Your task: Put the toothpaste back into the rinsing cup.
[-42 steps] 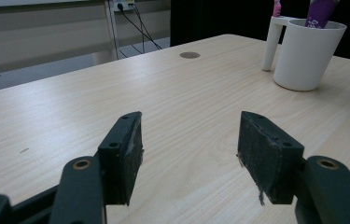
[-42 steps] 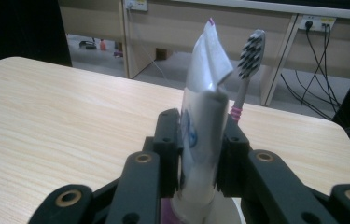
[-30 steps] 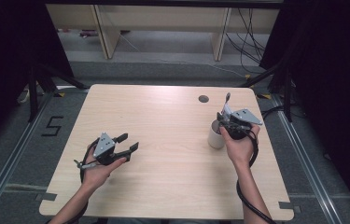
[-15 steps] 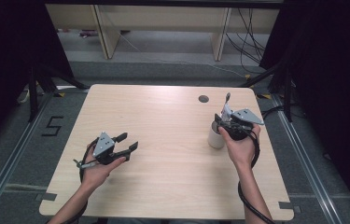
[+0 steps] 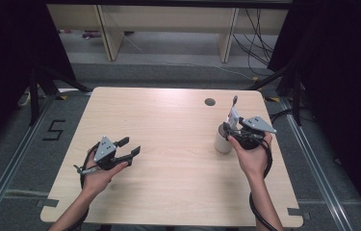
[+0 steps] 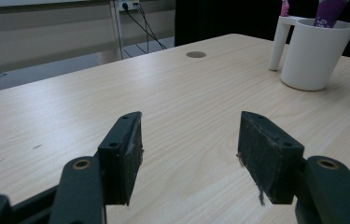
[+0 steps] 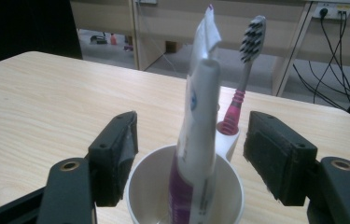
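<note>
Even overhead light keeps the table point(image 5: 168, 125) bright (soft shadows only); surroundings fall dark, and the high view looks slightly soft.

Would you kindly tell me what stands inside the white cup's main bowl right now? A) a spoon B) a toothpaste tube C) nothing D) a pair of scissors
B: the right gripper view shows a toothpaste tube standing upright inside the white cup.

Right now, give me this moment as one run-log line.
right hand-held gripper: jaws just opened, toothpaste tube standing free between them | tube in white cup | toothbrush in cup's handle | left hand-held gripper: open, empty
</note>
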